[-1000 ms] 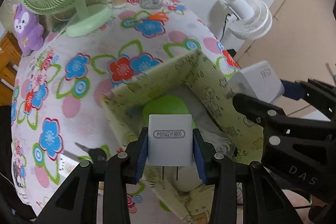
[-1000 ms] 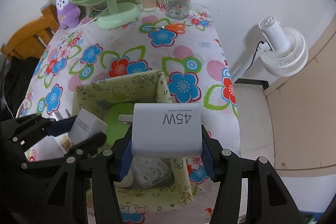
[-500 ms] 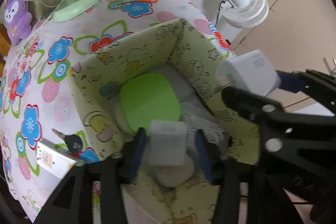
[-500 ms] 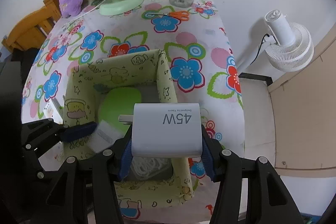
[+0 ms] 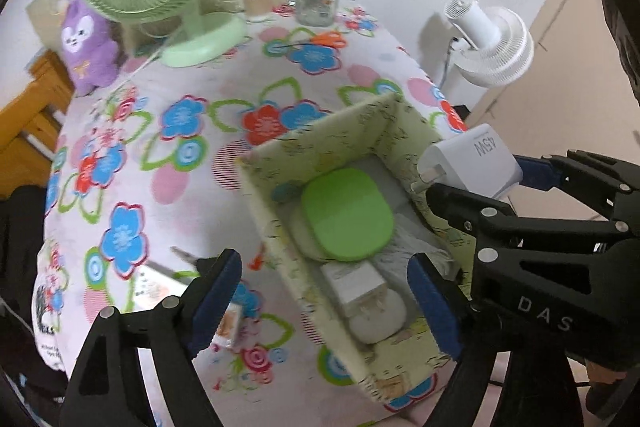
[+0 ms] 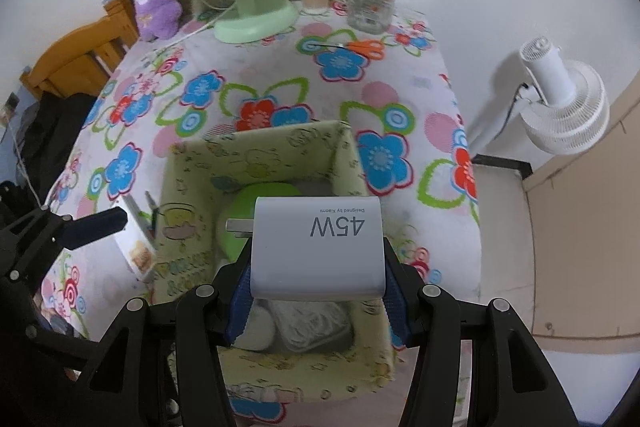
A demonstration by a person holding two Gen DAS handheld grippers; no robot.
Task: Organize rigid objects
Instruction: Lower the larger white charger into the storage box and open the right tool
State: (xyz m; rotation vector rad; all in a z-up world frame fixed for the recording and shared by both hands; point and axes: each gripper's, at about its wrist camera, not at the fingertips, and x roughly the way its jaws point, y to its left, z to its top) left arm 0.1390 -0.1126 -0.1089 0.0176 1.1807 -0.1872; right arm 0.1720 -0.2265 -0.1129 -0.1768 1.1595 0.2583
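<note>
Left wrist view: left claw (image 5: 326,291) is spread wide w/ nothing in it, hovering over the near end of the fabric bin (image 5: 272,223), which sits on the flower-cloth bench (image 5: 168,163). Inside the bin: a green flat pad (image 5: 347,214) on a pale round item, a small white charger (image 5: 354,283) lying nr the front on another white rounded thing, and some whitish bundle on the right side, too blurred to name. Right claw (image 5: 472,169) comes in from the right, clamped on the 45W charger (image 5: 476,163), held above the bin's right wall. Outside the bin, just beside its left wall, a small card packet (image 5: 228,323) and a key-like item lie on the cloth.

Right wrist view: right claw (image 6: 316,283) grips the 45W charger (image 6: 318,247) by its two short flat sides, prongs pointing left, body over the bin (image 6: 256,155) interior. Looks like a rigid, smooth plastic block, prob light to moderate wt; glossy faces could slip, so the blue pads on flat sides seem the right hold, away from the prongs. Not fragile-looking. Bin walls are soft fabric and will likely flex if bumped. Free space appears to be at the right rear, beside the pad.
</note>
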